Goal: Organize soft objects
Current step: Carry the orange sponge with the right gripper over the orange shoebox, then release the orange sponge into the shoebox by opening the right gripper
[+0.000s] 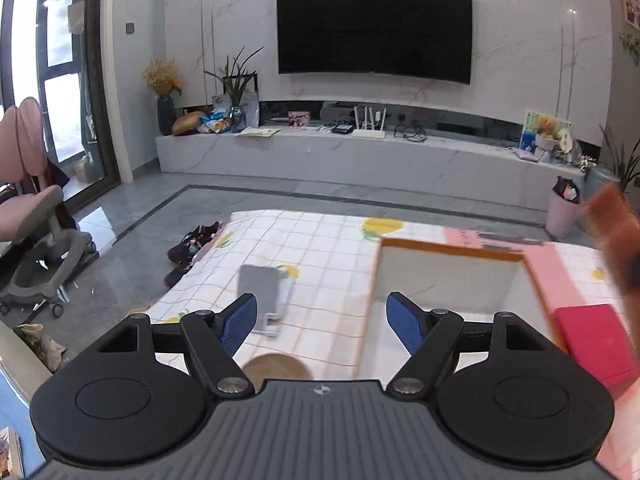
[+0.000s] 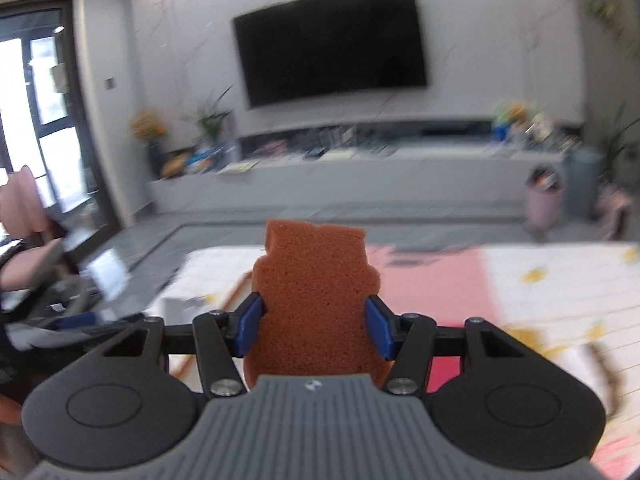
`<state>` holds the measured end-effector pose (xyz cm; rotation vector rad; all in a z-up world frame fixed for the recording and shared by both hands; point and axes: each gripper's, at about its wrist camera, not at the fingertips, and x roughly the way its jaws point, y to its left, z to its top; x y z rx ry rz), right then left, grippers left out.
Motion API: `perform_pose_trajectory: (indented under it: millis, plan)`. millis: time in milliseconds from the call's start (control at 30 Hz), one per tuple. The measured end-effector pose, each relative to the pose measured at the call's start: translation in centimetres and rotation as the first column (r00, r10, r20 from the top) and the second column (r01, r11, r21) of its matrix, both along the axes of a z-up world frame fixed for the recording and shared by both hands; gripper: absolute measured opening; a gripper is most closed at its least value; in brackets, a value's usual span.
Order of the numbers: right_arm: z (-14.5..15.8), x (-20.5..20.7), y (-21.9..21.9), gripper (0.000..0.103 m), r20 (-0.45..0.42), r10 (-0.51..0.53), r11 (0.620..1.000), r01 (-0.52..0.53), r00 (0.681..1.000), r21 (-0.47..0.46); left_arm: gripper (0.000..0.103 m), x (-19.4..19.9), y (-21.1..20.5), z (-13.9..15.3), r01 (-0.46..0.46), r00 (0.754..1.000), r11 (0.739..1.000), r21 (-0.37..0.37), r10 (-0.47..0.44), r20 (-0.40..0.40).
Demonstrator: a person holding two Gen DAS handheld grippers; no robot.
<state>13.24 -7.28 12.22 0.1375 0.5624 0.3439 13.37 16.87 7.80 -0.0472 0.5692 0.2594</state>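
My right gripper (image 2: 315, 322) is shut on an orange-brown sponge (image 2: 316, 292) cut in a figure shape, held upright above the table; both blue pads press its sides. That sponge (image 1: 618, 248) shows blurred at the right edge of the left wrist view. My left gripper (image 1: 321, 320) stands open and empty over the near left corner of a white box with an orange rim (image 1: 452, 250). A grey folded cloth (image 1: 260, 286) lies on the checked tablecloth (image 1: 320, 248) just left of the box. A pink-red block (image 1: 596, 342) lies to the right of the box.
A tan round object (image 1: 276, 366) peeks out under the left gripper. The table's left edge drops to a grey floor with shoes (image 1: 192, 242) and a pink chair (image 1: 36, 200). A TV (image 1: 374, 26), a low cabinet and a pink bin (image 1: 562, 210) stand beyond.
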Motion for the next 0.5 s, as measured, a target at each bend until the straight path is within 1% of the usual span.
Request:
perform_pose_trajectory:
  millis: [67, 133, 267, 333, 400, 433, 500]
  plan:
    - [-1.7, 1.5, 2.6, 0.055, -0.057, 0.041, 0.999, -0.039, 0.998, 0.026, 0.085, 0.2, 0.9, -0.5, 0.003, 1.0, 1.0, -0.023, -0.004, -0.023]
    - [-3.7, 2.9, 5.2, 0.055, -0.094, 0.057, 0.998, -0.057, 0.994, 0.005, 0.085, 0.2, 1.4, -0.8, 0.025, 0.999, 0.999, -0.039, -0.027, -0.03]
    - [-7.9, 5.6, 9.5, 0.055, -0.174, 0.073, 0.995, -0.083, 0.982, -0.053, 0.085, -0.1, 1.7, -0.8, 0.071, 0.997, 0.997, -0.022, -0.071, -0.013]
    - [-10.0, 6.6, 10.9, 0.055, -0.223, 0.073, 0.993, -0.092, 0.972, -0.077, 0.085, 0.2, 1.7, -1.1, 0.068, 0.997, 0.997, -0.026, -0.068, -0.02]
    - [-12.0, 7.2, 11.5, 0.055, -0.267, 0.049, 0.991, -0.08, 0.963, -0.107, 0.085, 0.6, 1.6, -1.7, 0.076, 0.996, 0.997, -0.03, -0.077, -0.046]
    - [-12.8, 7.5, 11.9, 0.055, -0.291, 0.03, 0.991, -0.067, 0.956, -0.118, 0.085, 0.8, 1.4, -1.9, 0.083, 0.995, 0.996, -0.026, -0.085, -0.056]
    - [-14.2, 7.8, 12.6, 0.055, -0.342, 0.027, 0.99, -0.073, 0.939, -0.123, 0.085, 1.0, 1.3, -2.4, 0.082, 0.994, 0.997, -0.008, -0.082, -0.068]
